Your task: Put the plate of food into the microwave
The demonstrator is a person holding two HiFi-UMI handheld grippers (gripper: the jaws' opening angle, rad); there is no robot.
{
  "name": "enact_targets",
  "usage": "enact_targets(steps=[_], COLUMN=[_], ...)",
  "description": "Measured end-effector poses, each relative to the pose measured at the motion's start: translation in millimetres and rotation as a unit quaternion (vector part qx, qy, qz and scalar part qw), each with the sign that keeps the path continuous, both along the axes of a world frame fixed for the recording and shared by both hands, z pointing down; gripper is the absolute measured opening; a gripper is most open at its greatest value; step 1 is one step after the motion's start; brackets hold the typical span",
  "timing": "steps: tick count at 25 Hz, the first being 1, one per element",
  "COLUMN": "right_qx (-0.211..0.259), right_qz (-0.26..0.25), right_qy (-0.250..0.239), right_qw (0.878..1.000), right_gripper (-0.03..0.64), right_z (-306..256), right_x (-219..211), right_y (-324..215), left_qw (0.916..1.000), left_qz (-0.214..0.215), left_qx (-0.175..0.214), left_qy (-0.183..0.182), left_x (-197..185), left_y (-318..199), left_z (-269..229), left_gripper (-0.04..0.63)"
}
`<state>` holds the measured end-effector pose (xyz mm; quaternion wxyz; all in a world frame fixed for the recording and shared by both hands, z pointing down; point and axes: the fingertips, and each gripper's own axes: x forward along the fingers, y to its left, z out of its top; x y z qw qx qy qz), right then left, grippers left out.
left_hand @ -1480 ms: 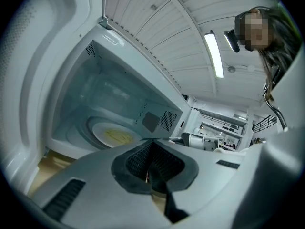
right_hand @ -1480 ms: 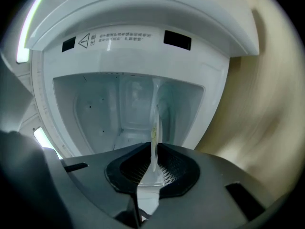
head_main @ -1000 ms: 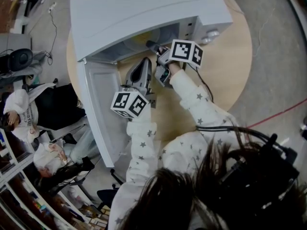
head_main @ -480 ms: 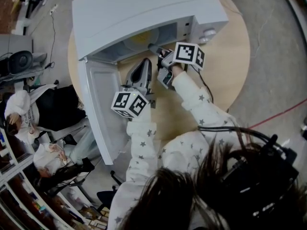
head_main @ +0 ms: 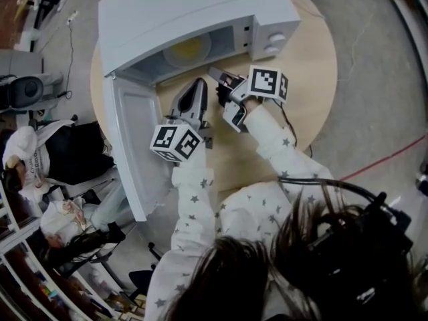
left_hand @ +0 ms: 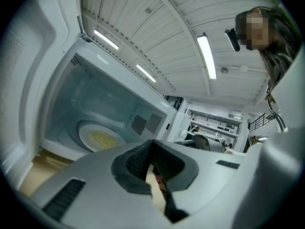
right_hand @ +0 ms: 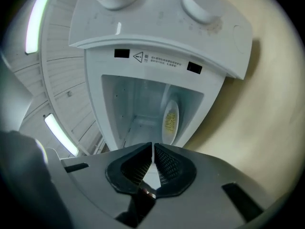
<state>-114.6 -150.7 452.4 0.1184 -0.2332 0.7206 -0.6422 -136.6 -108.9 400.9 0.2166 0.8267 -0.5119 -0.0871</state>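
Note:
A white plate (head_main: 187, 49) with yellow food lies on the turntable inside the open white microwave (head_main: 194, 12). The same plate (left_hand: 101, 138) shows in the left gripper view, and in the right gripper view the plate (right_hand: 170, 120) sits deep in the cavity. My left gripper (head_main: 198, 85) hovers just outside the opening, shut and empty; its pads meet in its own view (left_hand: 151, 144). My right gripper (head_main: 215, 72) is also outside, in front of the opening's right side. Its jaws are closing, nearly together with nothing between them (right_hand: 152, 147).
The microwave door (head_main: 130, 146) hangs wide open to the left, over the edge of the round wooden table (head_main: 314, 79). Two knobs (head_main: 274, 39) sit on the panel at the right. People sit at the far left beside shelves.
My right gripper has drawn back from the microwave opening toward me. The plate inside now shows more fully. The left gripper has barely moved.

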Motion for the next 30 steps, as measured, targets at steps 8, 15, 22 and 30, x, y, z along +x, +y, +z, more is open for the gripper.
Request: enact_targets(steps=[8,15,22,30], right_qx=[-0.001,0.018,0.057,0.051], right_qz=[-0.027,-0.065,-0.104,-0.129], right_qy=[-0.02,-0.03,-0.053,-0.091], right_qw=[0.999,0.997,0.992,0.986], right_gripper=[0.006,0.006,0.006,0.006], right_z=[-17,-45,-87,-99], right_x=[31,54,83,103], right_y=[34,46,78,121], left_qw=[0.9997,0.9992,0.9972,0.9961], left_qz=[-0.009,-0.001,0.034,0.052], left_qx=[0.02,0.035,0.056,0.056], left_qy=[-0.01,-0.02,-0.036,-0.044], left_x=[22,46,83,106], left_y=[22,32,62,104], left_z=[-17,-46,-85,-97], left_gripper=[0.002,0.002,0.002,0.002])
